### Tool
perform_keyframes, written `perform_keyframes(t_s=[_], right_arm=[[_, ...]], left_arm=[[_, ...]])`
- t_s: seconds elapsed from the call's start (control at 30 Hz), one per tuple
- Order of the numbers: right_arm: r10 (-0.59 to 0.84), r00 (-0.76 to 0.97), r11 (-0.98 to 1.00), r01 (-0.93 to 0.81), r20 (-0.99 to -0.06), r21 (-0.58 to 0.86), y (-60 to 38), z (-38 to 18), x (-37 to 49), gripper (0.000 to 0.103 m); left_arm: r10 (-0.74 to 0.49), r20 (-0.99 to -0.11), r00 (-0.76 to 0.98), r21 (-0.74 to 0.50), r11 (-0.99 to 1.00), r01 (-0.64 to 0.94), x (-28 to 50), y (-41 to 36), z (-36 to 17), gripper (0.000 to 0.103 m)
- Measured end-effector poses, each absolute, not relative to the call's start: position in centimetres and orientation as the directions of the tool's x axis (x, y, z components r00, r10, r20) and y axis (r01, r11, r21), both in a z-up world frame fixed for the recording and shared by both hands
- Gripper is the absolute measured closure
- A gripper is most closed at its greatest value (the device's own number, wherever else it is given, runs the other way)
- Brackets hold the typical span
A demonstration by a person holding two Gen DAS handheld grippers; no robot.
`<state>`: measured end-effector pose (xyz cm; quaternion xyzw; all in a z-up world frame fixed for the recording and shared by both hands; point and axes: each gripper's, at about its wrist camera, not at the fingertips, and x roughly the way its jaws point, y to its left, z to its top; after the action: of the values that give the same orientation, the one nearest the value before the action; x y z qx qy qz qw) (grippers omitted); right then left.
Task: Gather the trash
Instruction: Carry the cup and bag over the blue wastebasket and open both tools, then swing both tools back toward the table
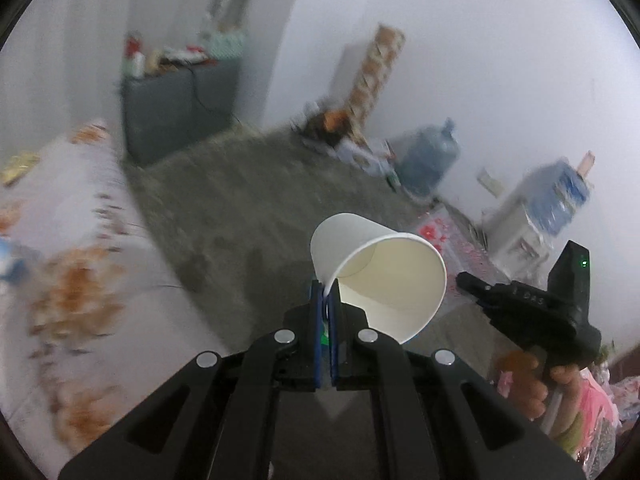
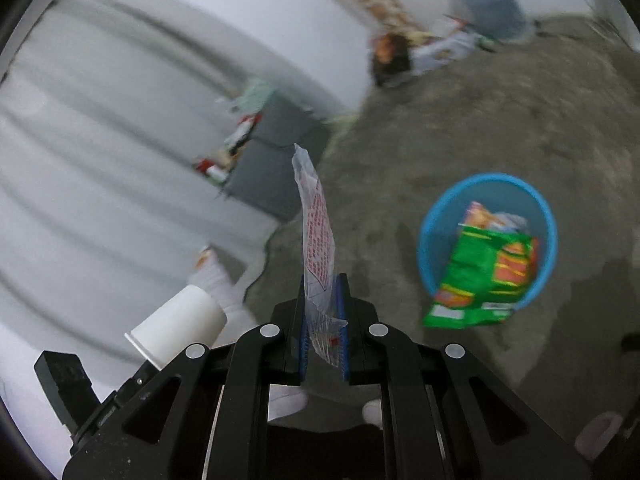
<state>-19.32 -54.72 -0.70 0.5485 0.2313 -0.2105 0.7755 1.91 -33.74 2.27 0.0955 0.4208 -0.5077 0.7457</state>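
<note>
Left tool: jaws closed on the rim of a white paper cup. The cup sits at lower centre of the left wrist view, tilted, with its mouth turned toward the camera and to the right. The same cup appears at lower left of the right wrist view, held above the left tool's black body.

Right tool: jaws closed on a clear wrapper with red print. The wrapper stands upward from the blue pads toward frame centre, and its crumpled lower end lies between the jaws. In the left wrist view the right tool is at lower right, seen from the side and gripped by a hand.

Bin: a blue round bin stands on the grey floor at right of centre in the right wrist view, well apart from the wrapper. A green snack bag leans out over its near rim, with another packet behind it inside.

Background is motion-blurred. A water jug stands by the wall at upper right of the left wrist view; a patterned bed fills the left.
</note>
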Motion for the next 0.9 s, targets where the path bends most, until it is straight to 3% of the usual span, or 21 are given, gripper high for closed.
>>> perform_keyframes(t_s=[0.33, 0.4, 0.43, 0.47, 0.5, 0.67, 0.9], right_arm=[[-0.082, 0.734, 0.128, 0.679, -0.674, 0.723, -59.2, -7.9, -22.3, 0.089], [-0.074, 0.707, 0.113, 0.707, -0.704, 0.698, -59.8, -9.3, -22.2, 0.078], [-0.061, 0.685, 0.108, 0.727, -0.726, 0.678, -59.9, -9.8, -22.2, 0.061], [-0.054, 0.667, 0.1, 0.744, -0.743, 0.66, -60.1, -10.3, -22.1, 0.052], [-0.057, 0.648, 0.082, 0.761, -0.76, 0.643, -60.3, -11.2, -22.4, 0.052], [-0.041, 0.629, 0.0, 0.777, -0.777, 0.629, -60.9, -12.6, -24.0, 0.052], [-0.051, 0.649, 0.05, 0.761, -0.759, 0.647, -60.5, -10.9, -23.3, 0.051]], left_arm=[[-0.548, -0.836, 0.042, -0.232, 0.42, 0.877, -1.2, -46.7, -5.6, 0.1], [-0.539, -0.842, 0.033, -0.232, 0.416, 0.879, -1.2, -48.9, -7.0, 0.099], [-0.531, -0.847, 0.022, -0.238, 0.415, 0.878, -1.1, -50.2, -8.1, 0.095], [-0.513, -0.858, 0.013, -0.238, 0.42, 0.876, -1.0, -51.5, -9.4, 0.079], [-0.499, -0.867, 0.013, -0.233, 0.429, 0.873, -1.0, -52.3, -10.2, 0.063], [-0.446, -0.895, 0.008, -0.212, 0.441, 0.872, -1.2, -53.9, -13.6, 0.058], [-0.471, -0.882, 0.036, -0.225, 0.487, 0.844, 0.2, -50.6, -12.4, 0.056]])
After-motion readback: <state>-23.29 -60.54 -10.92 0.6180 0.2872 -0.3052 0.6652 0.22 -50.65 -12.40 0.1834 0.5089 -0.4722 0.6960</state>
